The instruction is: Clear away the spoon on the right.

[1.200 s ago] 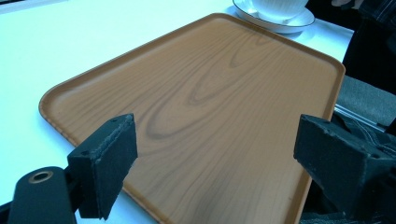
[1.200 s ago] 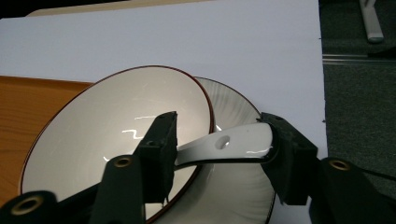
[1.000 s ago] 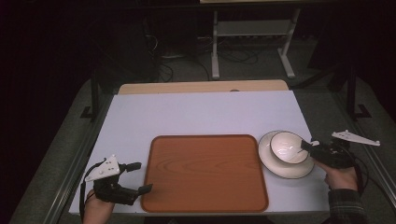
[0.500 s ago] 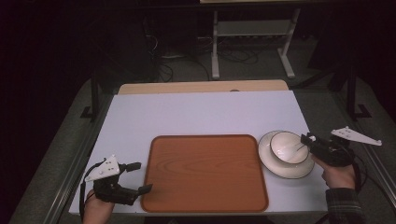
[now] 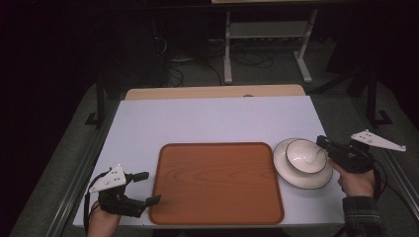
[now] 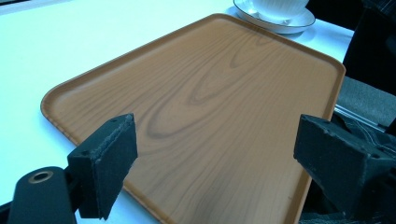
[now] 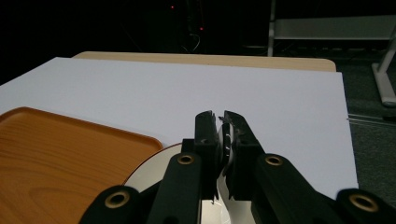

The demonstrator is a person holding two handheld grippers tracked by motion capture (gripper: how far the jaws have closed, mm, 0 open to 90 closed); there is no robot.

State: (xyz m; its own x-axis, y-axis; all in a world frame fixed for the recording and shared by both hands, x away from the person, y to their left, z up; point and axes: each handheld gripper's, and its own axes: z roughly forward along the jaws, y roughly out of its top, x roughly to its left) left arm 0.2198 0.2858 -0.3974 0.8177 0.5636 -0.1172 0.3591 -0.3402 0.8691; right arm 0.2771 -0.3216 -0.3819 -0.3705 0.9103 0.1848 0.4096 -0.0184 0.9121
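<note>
A white bowl point(image 5: 305, 155) sits on a white plate point(image 5: 296, 178) with a dark rim line, just right of a brown wood-grain tray point(image 5: 217, 182). My right gripper point(image 5: 323, 144) is at the bowl's right rim. In the right gripper view its jaws point(image 7: 220, 119) are shut on the thin white rim point(image 7: 226, 140), with the plate point(image 7: 154, 170) below. My left gripper point(image 5: 150, 186) rests at the tray's near left corner, open. In the left gripper view, the tray point(image 6: 210, 93) lies between its wide-apart pads point(image 6: 109, 163), with the bowl and plate point(image 6: 280, 23) beyond.
The tray and plate lie on a white table top point(image 5: 212, 121) with a wooden strip point(image 5: 212, 92) at the far edge. A metal stand point(image 5: 267, 34) and cables are on the dark floor behind. The table's right edge is close to my right hand.
My right gripper has moved a little left and forward, onto the bowl's right rim. The left gripper, tray and plate have stayed put.
</note>
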